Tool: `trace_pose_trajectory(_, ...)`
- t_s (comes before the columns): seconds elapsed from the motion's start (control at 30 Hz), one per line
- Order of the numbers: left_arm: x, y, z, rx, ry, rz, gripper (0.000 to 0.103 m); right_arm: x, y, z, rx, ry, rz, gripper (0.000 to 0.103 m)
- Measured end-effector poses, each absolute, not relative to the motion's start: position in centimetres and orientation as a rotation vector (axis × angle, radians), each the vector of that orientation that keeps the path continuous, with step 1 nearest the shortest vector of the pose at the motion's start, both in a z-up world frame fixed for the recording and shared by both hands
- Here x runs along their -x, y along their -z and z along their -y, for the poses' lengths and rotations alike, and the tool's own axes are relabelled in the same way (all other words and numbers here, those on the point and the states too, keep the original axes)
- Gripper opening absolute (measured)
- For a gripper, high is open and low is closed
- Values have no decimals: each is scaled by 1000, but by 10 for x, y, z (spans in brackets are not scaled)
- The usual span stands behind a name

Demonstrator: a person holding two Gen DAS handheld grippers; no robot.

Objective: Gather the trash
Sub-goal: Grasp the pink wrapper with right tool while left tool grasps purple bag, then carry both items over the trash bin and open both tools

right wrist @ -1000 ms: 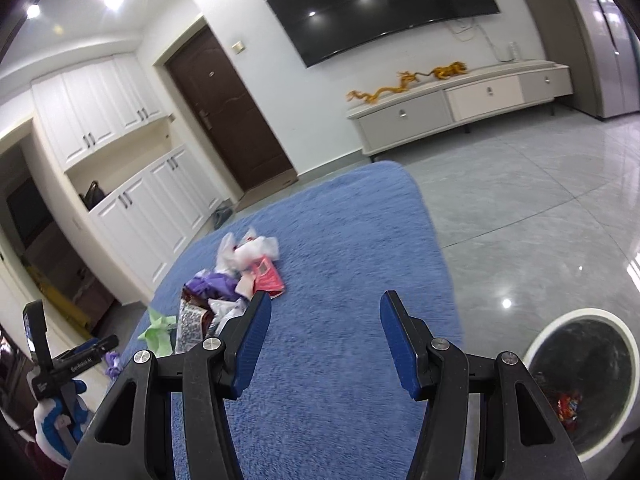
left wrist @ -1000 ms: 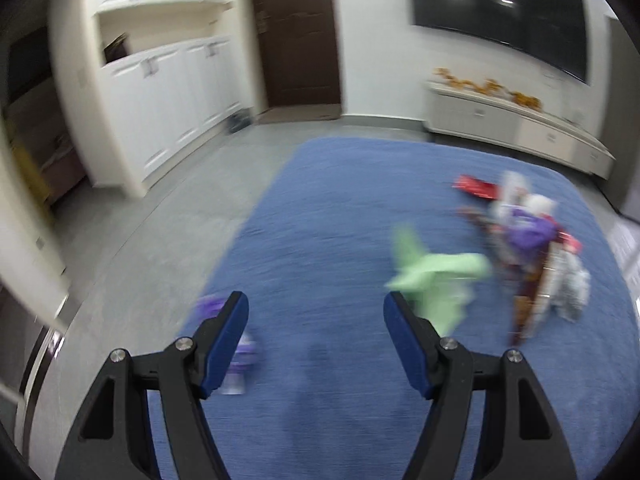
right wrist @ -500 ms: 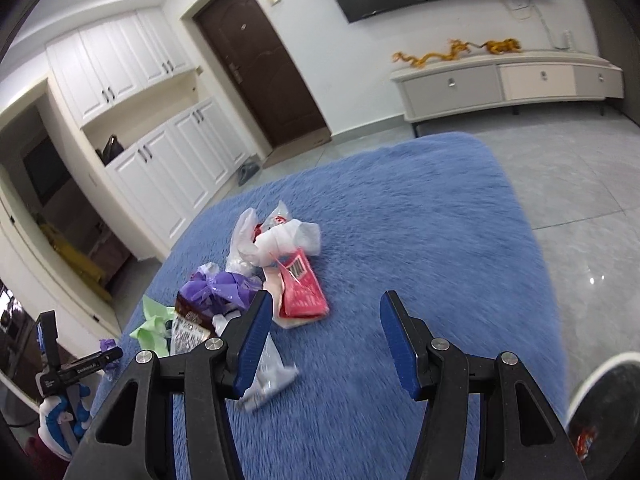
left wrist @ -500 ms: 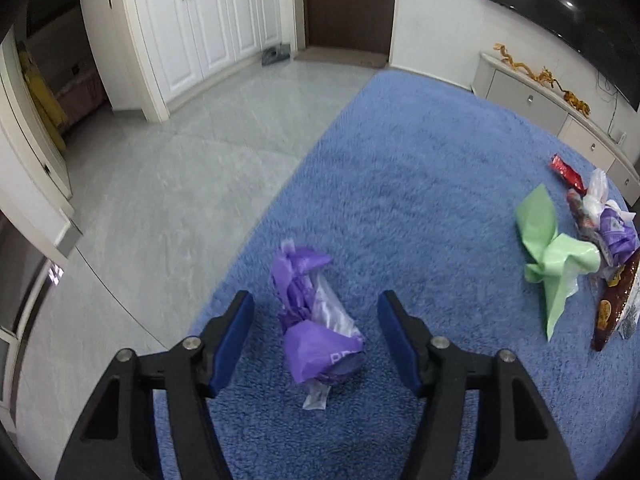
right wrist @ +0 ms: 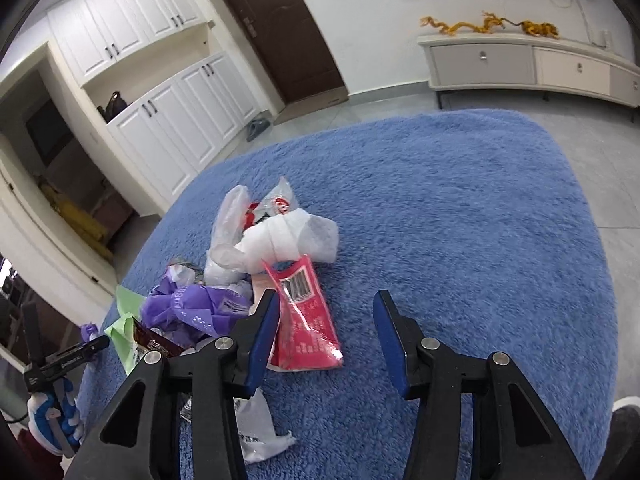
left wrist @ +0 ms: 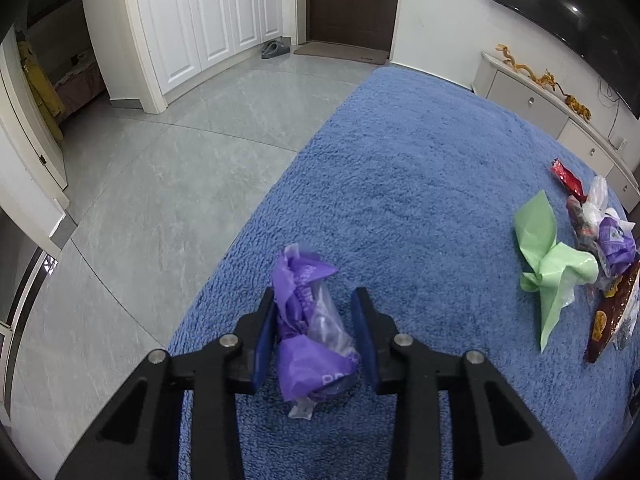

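My left gripper (left wrist: 316, 332) has closed in on a crumpled purple wrapper (left wrist: 310, 336) lying near the left edge of the blue rug (left wrist: 400, 184); both pads touch its sides. A green wrapper (left wrist: 548, 256) lies to the right, beside a heap of trash (left wrist: 604, 240). My right gripper (right wrist: 326, 334) is open just above the rug; a red packet (right wrist: 306, 320) lies against its left finger. Behind it sit a white bag (right wrist: 280, 244) and a purple wrapper (right wrist: 192, 304).
Grey tiled floor (left wrist: 160, 184) surrounds the rug. White cupboards (left wrist: 200, 24) and a dark door (left wrist: 348, 0) stand at the back, a low TV cabinet (right wrist: 532, 64) along the wall. The left hand-held gripper (right wrist: 60, 364) shows at the right view's lower left.
My left gripper swung onto the purple wrapper and its jaws narrowed around it. My right gripper moved down and forward over the trash heap, still open.
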State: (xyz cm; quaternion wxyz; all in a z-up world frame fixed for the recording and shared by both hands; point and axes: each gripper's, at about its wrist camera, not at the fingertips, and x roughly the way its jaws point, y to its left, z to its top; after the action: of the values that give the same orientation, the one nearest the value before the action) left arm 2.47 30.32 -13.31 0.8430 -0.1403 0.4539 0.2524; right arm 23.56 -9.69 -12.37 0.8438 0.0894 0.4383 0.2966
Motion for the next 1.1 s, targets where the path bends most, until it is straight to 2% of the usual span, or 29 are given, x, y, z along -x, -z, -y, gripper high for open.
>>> trace_pose_trajectory(0.2,-23,131,-304,315,-548,-959,30,-239,132,85,-175,-671,-946,48)
trace_pose_trajectory(0.23,-22,131,-303,316,-547,-959,30,-239,133,84,-167,-672,-944,47)
trace_pose_trajectory(0.33,-19,128,-303,322,-543,-954,30,-237,135,83,-175,-708,-944,32)
trace_pose_trajectory(0.43,-15,124,-301,324,-541,-944,30,-235,136,85,-197,-746,-941,30)
trace_pose_trajectory(0.83,5,100,-294,324,-510,-869,30,-208,113,103,-220,-742,-839,28)
trace_pose_trajectory(1.1,4,84,-255,267,-413,-821,30,-180,96,139,-295,-694,-780,28)
